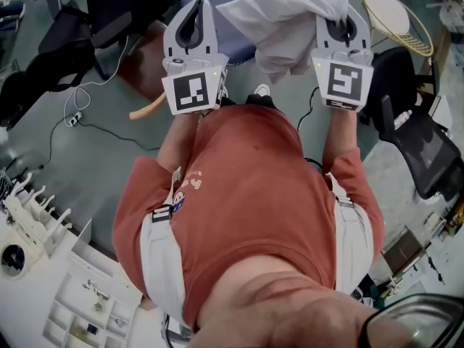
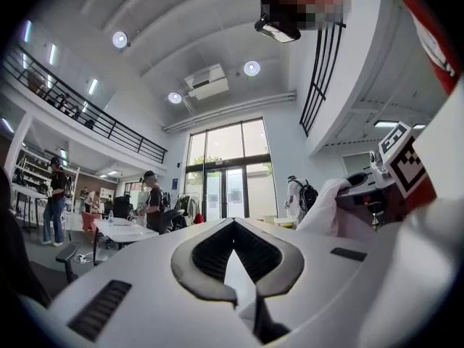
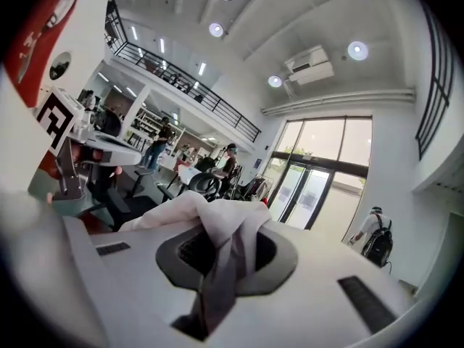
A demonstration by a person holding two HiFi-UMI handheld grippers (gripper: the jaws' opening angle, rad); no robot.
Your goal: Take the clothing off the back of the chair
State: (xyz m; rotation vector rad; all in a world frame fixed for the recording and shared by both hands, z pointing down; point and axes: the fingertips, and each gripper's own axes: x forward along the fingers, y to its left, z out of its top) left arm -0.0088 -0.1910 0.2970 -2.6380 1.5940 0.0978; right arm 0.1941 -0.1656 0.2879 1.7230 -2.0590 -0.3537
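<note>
**Head view:** a person in a red-orange tee (image 1: 254,187) holds both claws out on the far side of the body.
- The left claw (image 1: 197,9) is clenched, tips together, w/ nothing in it. Its marker cube (image 1: 193,91) faces up.
- The right claw (image 1: 345,26) is clamped on a white garment (image 1: 283,17).
- The cloth bunches from that claw toward the left and droops btw the two claws, above a blue-grey chair (image 1: 230,48). Can't tell if it touches the chair.
- A black office chair (image 1: 420,147) stands at right, and another black chair (image 1: 109,9) at far left.
- A round wicker piece (image 1: 395,20) is at far right, and a cable (image 1: 80,114) lies on the floor at left.
- A white counter (image 1: 43,288) w/ trays is at near left.

**Left gripper view:** the left claw (image 2: 233,227) has its jaws closed tip to tip and is empty.
- To the right is the right claw (image 2: 373,187) w/ the white garment (image 2: 325,209) draped off it.
- In the bg there's a white table (image 2: 123,232), a person in a cap (image 2: 152,203) beside it, and a person w/ a backpack (image 2: 297,198) by the glass doors (image 2: 228,187).

**Right gripper view:** the right claw (image 3: 230,234) has its jaws pinched on a fold of the white garment (image 3: 203,212).
- The cloth rises out of the jaws and spills off to the left.
- The left claw (image 3: 87,147) is at left.
- Farther off are a balcony railing (image 3: 188,93), glass doors (image 3: 312,187) and a person w/ a backpack (image 3: 375,234) at right.
</note>
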